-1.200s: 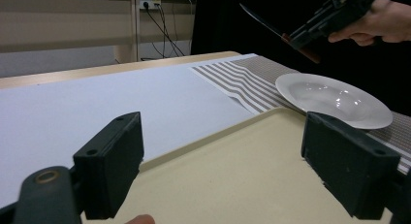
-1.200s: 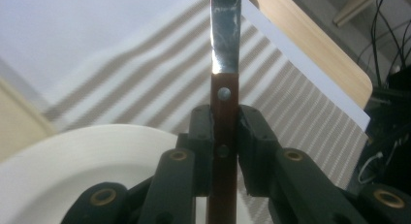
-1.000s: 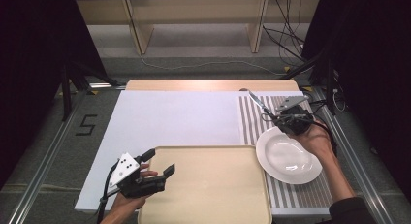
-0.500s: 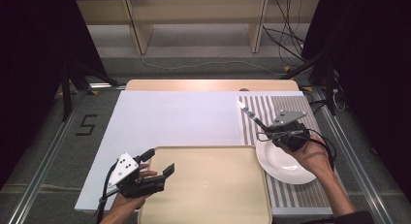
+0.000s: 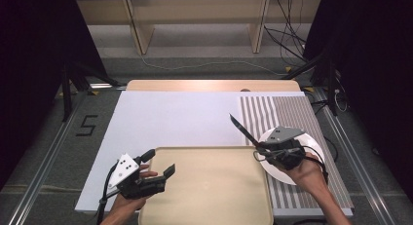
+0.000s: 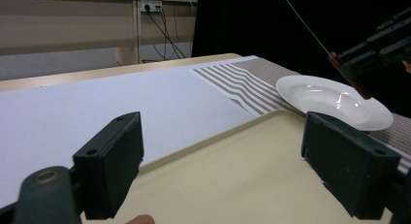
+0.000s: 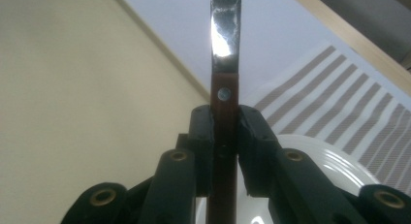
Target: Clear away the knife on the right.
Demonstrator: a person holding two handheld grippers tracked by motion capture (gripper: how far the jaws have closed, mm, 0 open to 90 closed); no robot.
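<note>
Your right tool (image 5: 263,152) grips the knife (image 5: 242,128) tight by its handle, blade up, over the plate (image 5: 311,146) edge by the tray (image 5: 209,186). Left tool (image 5: 157,162) is wide open w/ nothing in it. Lower the knife slow & flat onto the tray.

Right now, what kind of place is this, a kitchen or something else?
Probably a lab or recording setup, not a kitchen: the table stands among dark curtains, loose cables trail across the floor behind it, and a number five is marked on the floor beside it.
</note>
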